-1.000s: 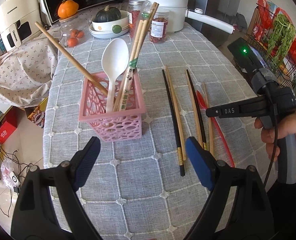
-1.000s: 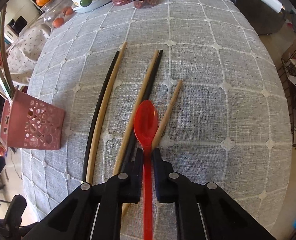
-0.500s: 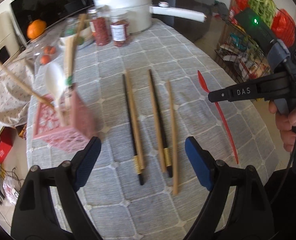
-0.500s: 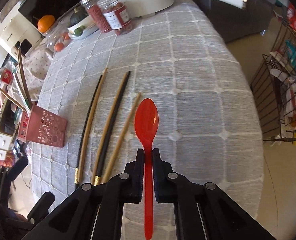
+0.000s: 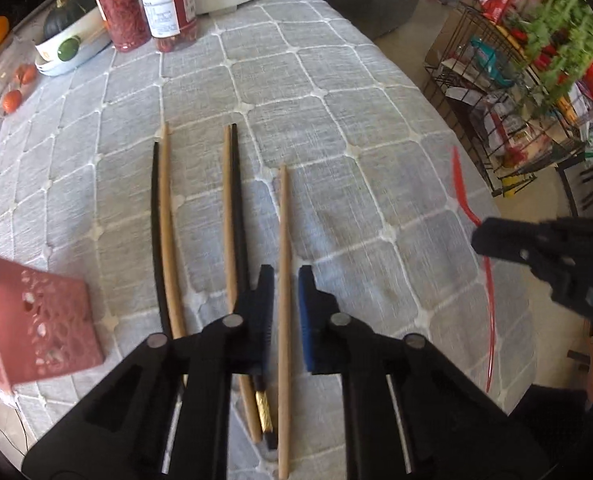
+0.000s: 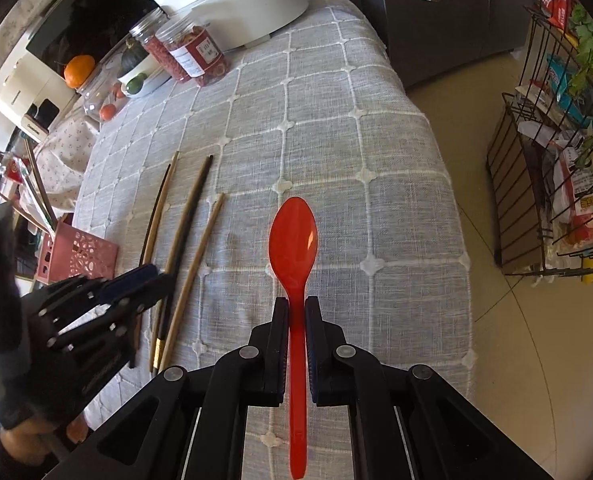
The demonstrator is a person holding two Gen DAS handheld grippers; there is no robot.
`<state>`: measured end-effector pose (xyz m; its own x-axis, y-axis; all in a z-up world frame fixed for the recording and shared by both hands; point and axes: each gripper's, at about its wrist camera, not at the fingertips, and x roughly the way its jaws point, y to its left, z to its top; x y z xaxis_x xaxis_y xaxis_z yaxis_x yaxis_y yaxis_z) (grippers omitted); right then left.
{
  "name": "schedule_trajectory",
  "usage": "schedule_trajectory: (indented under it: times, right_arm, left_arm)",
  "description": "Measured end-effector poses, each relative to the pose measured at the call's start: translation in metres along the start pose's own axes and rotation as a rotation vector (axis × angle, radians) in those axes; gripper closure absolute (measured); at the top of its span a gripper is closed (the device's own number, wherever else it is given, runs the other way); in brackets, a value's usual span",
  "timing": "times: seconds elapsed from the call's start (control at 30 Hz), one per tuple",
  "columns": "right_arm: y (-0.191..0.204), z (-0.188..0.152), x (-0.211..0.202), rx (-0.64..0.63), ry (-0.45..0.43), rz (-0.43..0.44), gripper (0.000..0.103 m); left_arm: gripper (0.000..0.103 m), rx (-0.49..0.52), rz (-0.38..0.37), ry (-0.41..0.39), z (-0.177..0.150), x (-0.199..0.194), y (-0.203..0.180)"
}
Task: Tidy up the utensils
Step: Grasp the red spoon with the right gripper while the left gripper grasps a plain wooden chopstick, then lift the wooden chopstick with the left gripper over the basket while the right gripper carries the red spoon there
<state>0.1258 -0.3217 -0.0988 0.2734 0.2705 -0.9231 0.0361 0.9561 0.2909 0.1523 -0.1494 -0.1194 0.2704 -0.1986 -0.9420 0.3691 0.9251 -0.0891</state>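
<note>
1. Change since the earlier frames: the left hand-held gripper (image 5: 283,308) has swung away from the pink basket (image 5: 36,320) to the row of chopsticks, and its jaws, wide a moment ago, have come in around the lone wooden chopstick (image 5: 283,264). The red spoon (image 6: 294,248), which lay on the cloth, is now lifted clear of it.

2. Left hand-held gripper: closed to a narrow gap with the lone chopstick between the pads. A sliver of daylight shows on each side, so firm contact cannot be confirmed.

3. Right hand-held gripper (image 6: 295,316): clamped on the spoon's handle, bowl pointing to 12 o'clock.

4. Risks, as judged:
- The round, thin chopstick may roll or pivot out of a marginal pinch on lifting.
- The black-and-wood pair (image 5: 232,216) lies just beside at 9 o'clock; the left finger (image 5: 262,312) overlaps it and may drag it.
- The spoon is held well down its handle and could swivel while carried.
- The basket sits at 8 o'clock near the edge, already holding utensils; a crossing of the two hands could nudge it.

5. Surface (image 5: 336,120): grey checked cloth. At 11 o'clock, two jars (image 5: 148,8), a bowl with a squash (image 5: 68,36), a white pot (image 6: 232,4).

6. Room: a wire rack (image 6: 556,160) of groceries at 2 o'clock, over a pale floor.
</note>
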Motion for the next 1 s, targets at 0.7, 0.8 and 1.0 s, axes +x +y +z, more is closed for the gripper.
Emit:
schedule_trajectory:
  times: [0.7, 0.8, 1.0]
  right_arm:
    - [-0.004, 0.001, 0.0, -0.002, -0.001, 0.001, 0.095]
    - [-0.004, 0.002, -0.012, -0.004, -0.039, 0.005, 0.095]
    - [0.002, -0.002, -0.029, 0.006, -0.091, 0.019, 0.095]
  left_arm:
    - [0.096, 0.092, 0.149, 0.044, 0.018, 0.025, -0.026]
    - [0.096, 0.099, 0.134, -0.016, 0.014, 0.003, -0.03]
    - [0.096, 0.137, 0.097, -0.172, -0.006, -0.067, -0.028]
